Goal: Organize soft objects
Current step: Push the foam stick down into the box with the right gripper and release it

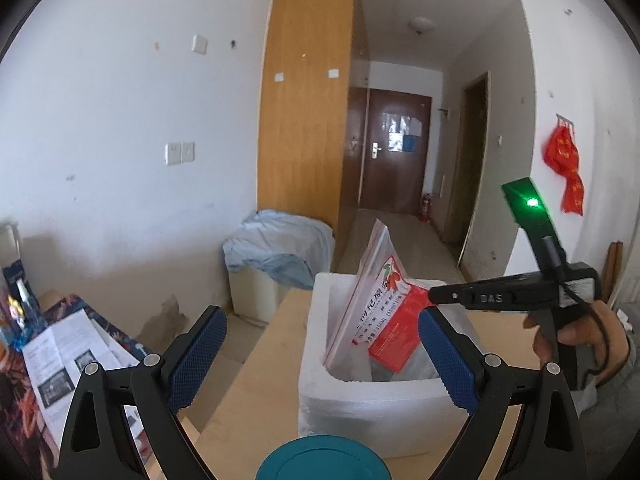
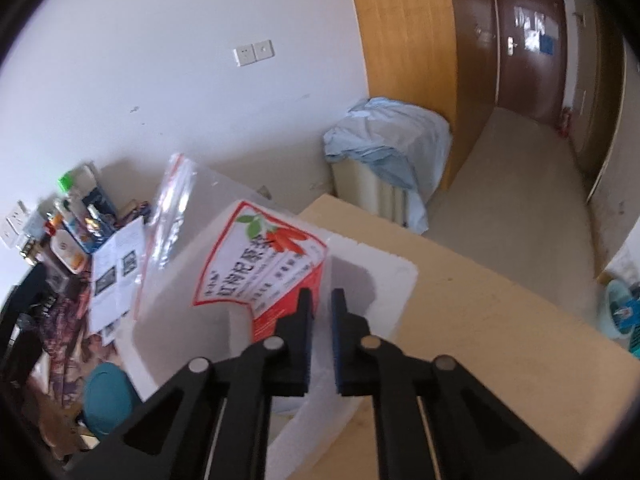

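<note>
A white foam box (image 1: 360, 408) stands on a light wooden table (image 1: 248, 384). A red-and-white printed soft pouch (image 1: 394, 320) stands tilted in the box, beside a clear zip bag (image 1: 370, 264). My right gripper (image 1: 432, 295) reaches in from the right and is shut on the pouch's red corner; in the right wrist view its fingers (image 2: 322, 304) pinch the edge of the pouch (image 2: 260, 268) over the box (image 2: 372, 280). My left gripper (image 1: 320, 352) is open and empty, just in front of the box.
A teal round lid (image 1: 324, 460) lies at the table's near edge. A cluttered side table with papers (image 1: 68, 356) is at the left. A bin draped in blue cloth (image 1: 276, 260) stands beyond the table. A tall wooden cabinet (image 1: 308, 100) is behind it.
</note>
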